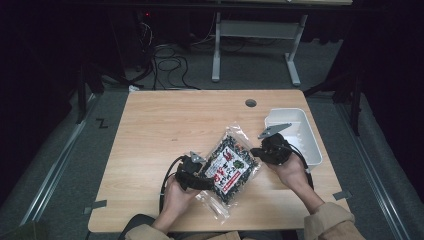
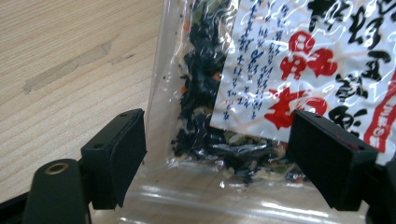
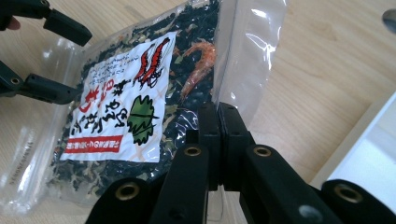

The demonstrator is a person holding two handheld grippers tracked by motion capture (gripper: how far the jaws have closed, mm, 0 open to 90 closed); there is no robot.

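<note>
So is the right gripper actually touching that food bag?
Touching. In the right gripper view, the right gripper has its jaws pressed together on the clear edge of the bag, pinching the plastic between them.

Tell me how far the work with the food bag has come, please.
Done: the right tongs are shut on the edge of the food bag. In hand: the left tongs stand open around its other end. Left: probably closing them and moving the bag, perhaps to the white tray, which holds nothing.
</note>
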